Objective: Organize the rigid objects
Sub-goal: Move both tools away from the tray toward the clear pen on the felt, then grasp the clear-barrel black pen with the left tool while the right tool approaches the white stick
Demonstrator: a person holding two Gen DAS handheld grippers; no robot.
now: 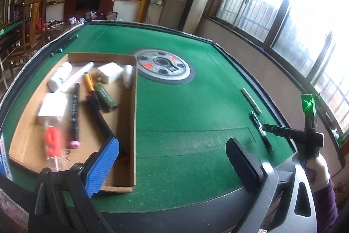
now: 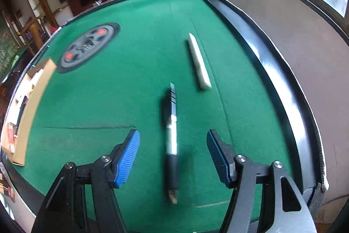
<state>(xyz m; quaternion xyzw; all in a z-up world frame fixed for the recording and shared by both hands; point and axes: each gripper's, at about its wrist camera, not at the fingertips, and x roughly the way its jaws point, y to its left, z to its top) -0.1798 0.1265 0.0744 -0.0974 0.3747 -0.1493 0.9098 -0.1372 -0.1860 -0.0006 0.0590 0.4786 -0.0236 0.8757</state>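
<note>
Right gripper hangs wide open over the black-and-silver pen, which lies on the green table near its right edge, a white bar just beyond it. Left gripper, also open and empty, sits by the near right corner of the cardboard box of sorted items. Step looks like pen pickup; next move calls for lowering and closing across the barrel.

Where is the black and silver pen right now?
In the right wrist view the pen lies on the green table, between the open right gripper fingers, beside the white stick.
</note>
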